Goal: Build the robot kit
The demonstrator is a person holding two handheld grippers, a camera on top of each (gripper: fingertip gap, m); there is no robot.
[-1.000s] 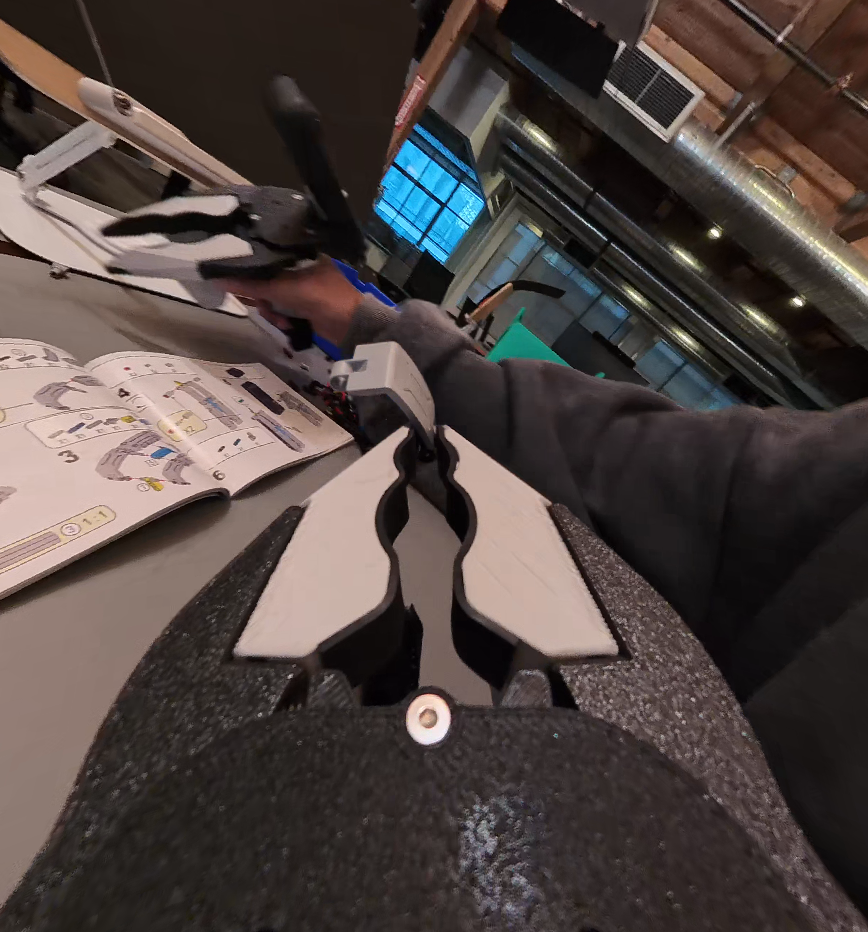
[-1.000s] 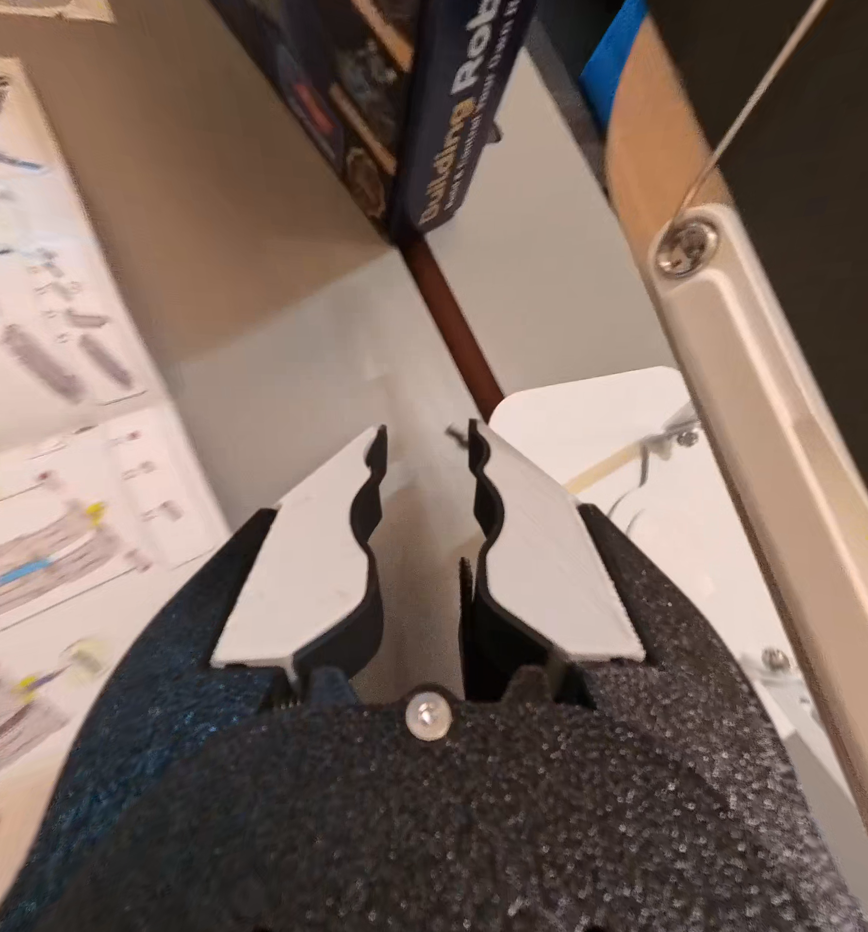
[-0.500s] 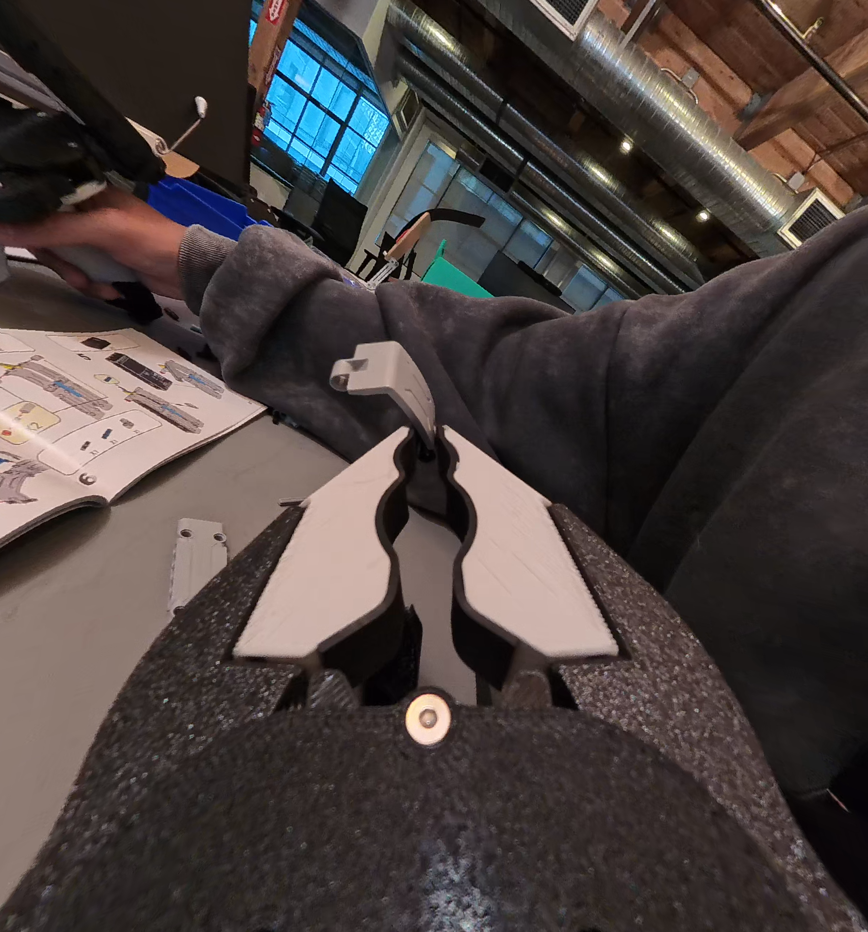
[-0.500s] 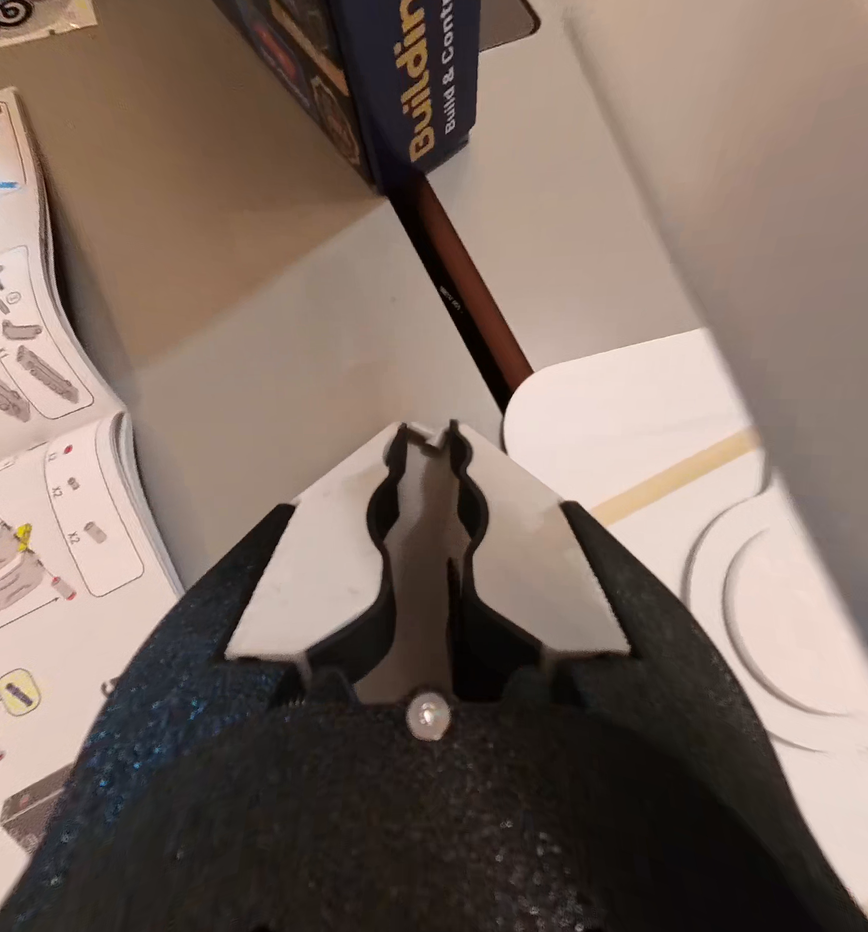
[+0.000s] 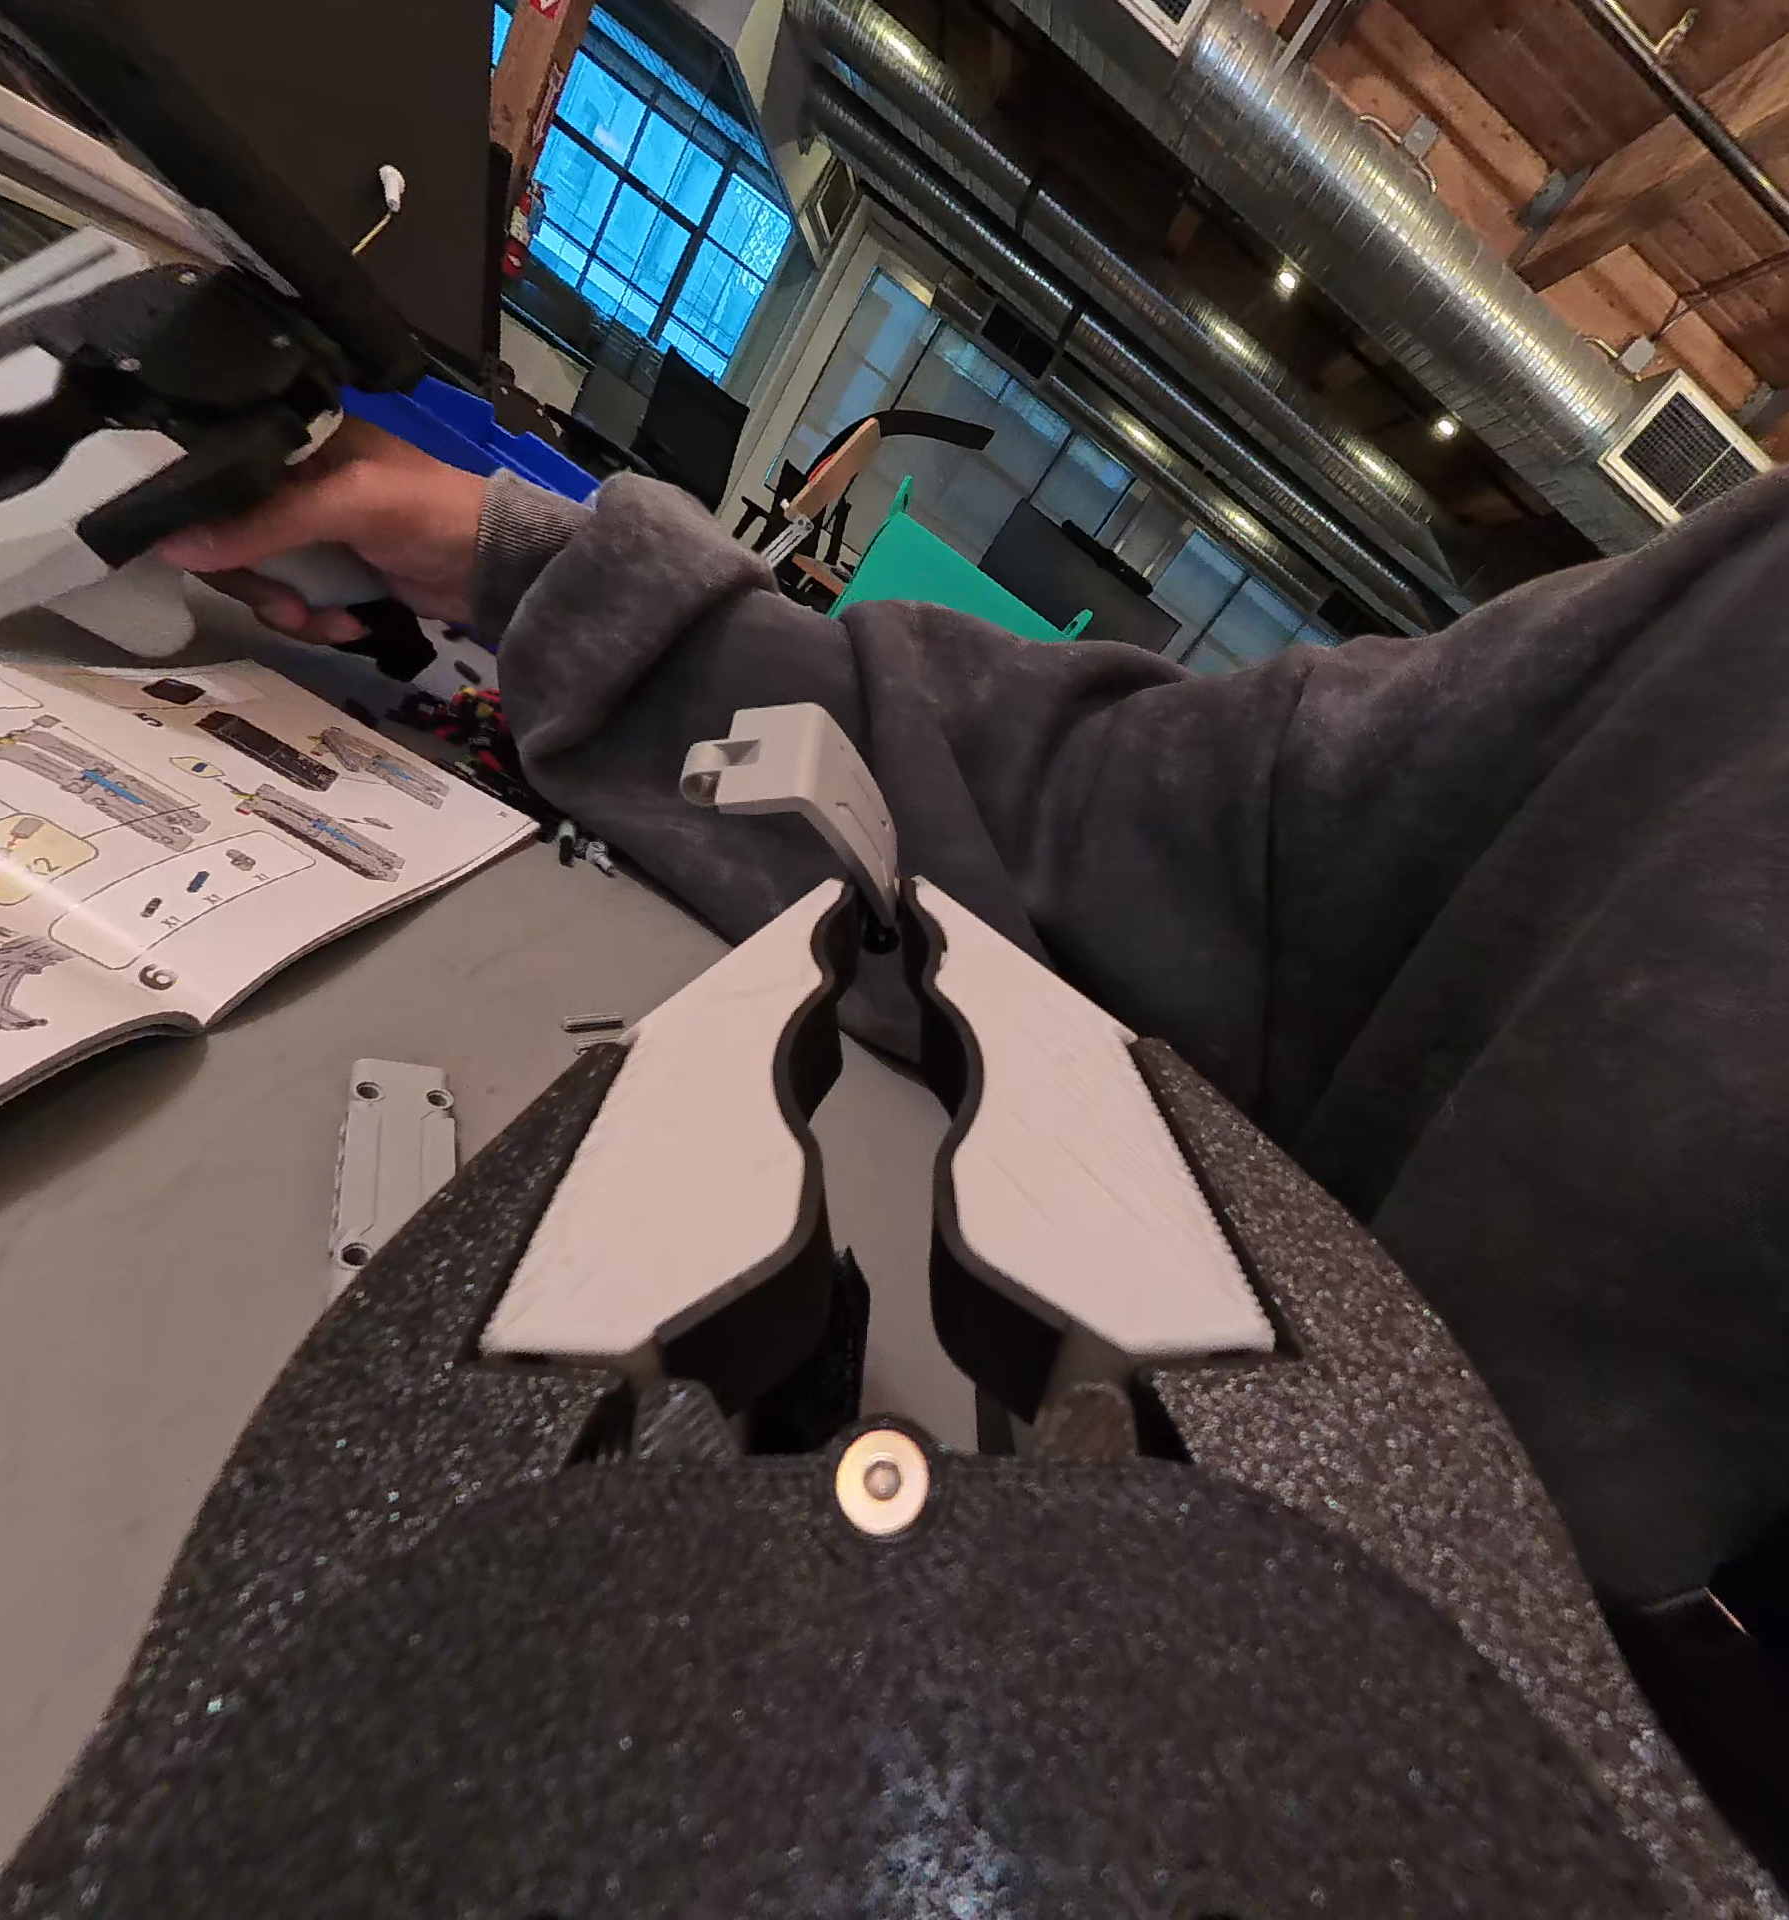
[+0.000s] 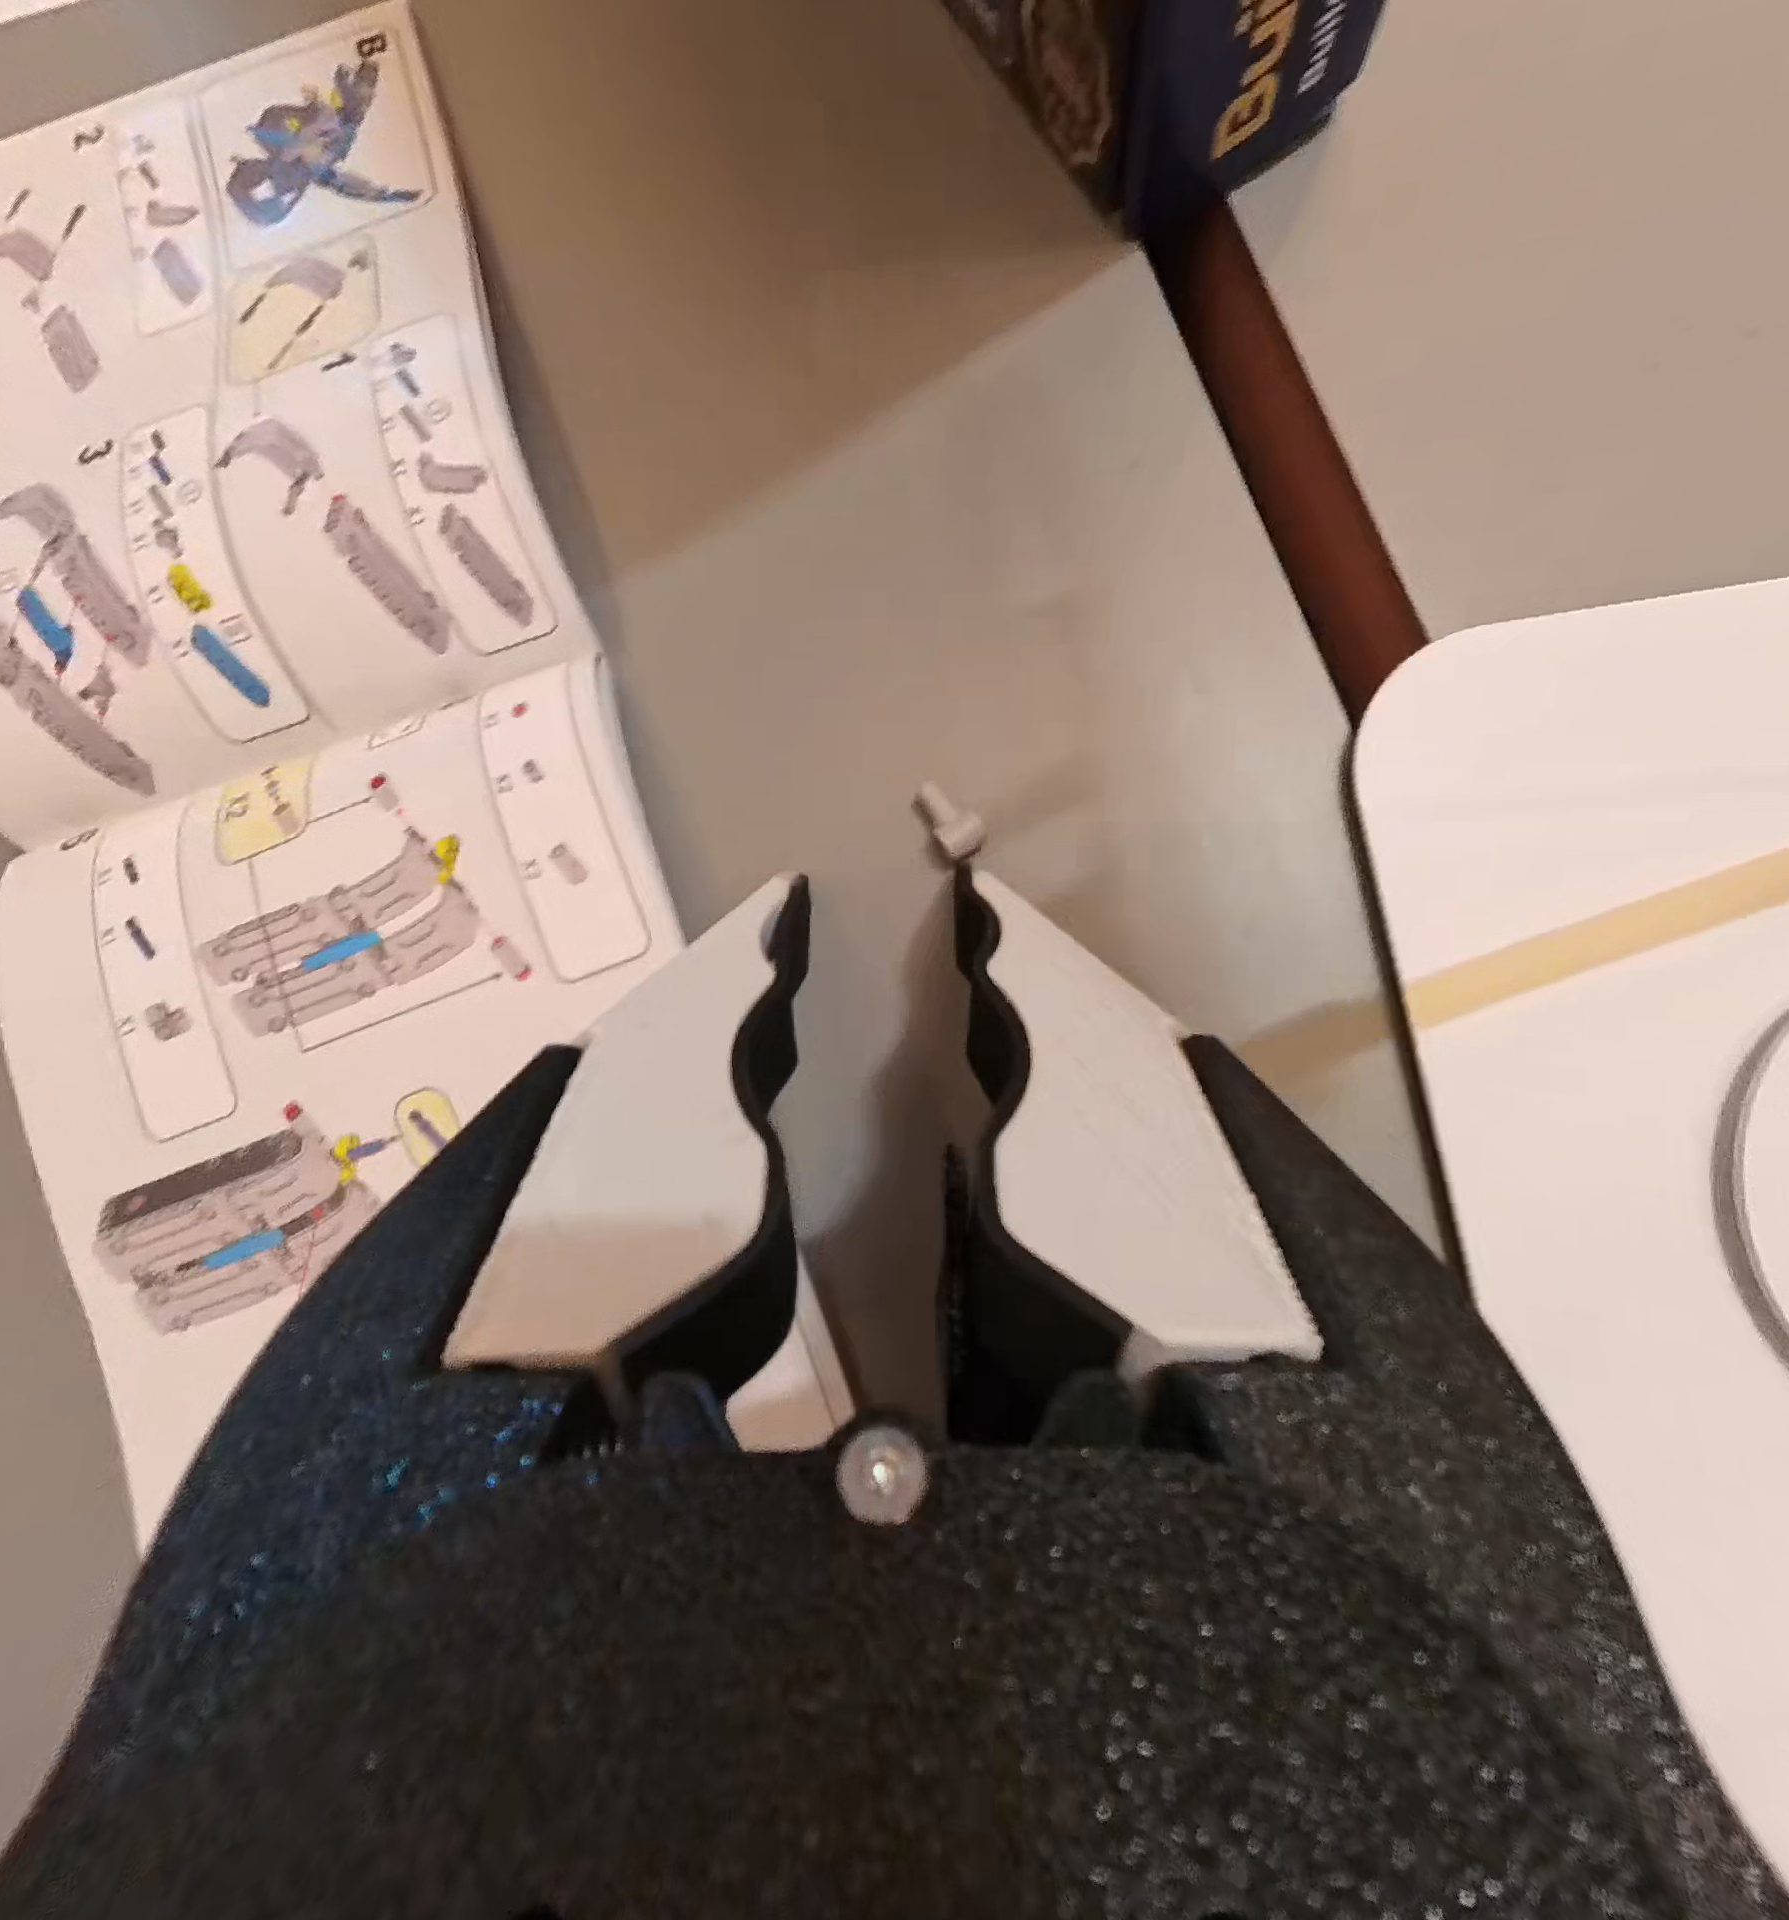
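Note:
My left gripper (image 5: 879, 906) is shut on a grey bent plastic building piece (image 5: 796, 792), which sticks up from the fingertips above the grey table (image 5: 90, 1403). A person's grey sleeve (image 5: 1129, 831) lies just behind it. My right gripper (image 6: 879, 896) is open and empty, low over the table. A small light grey pin (image 6: 947, 826) sits just ahead of its right fingertip (image 6: 973, 904). The right gripper also shows in the left wrist view (image 5: 69, 520) at the upper left, held by a hand (image 5: 370, 530).
An open instruction booklet (image 5: 163, 831) (image 6: 277, 623) lies on the table. A flat grey beam (image 5: 391, 1153) and a small dark pin (image 5: 594, 1023) lie near my left gripper. A pile of small parts (image 5: 464, 717), a dark blue box (image 6: 1181, 94) and a white board (image 6: 1648, 935) are nearby. The tips of one gripper are about 30 centimetres away from the tips of the other.
My right gripper closed nearly shut around the small pin, then opened again, and swung toward the booklet. My left gripper kept its hold on the grey piece and shifted slightly.

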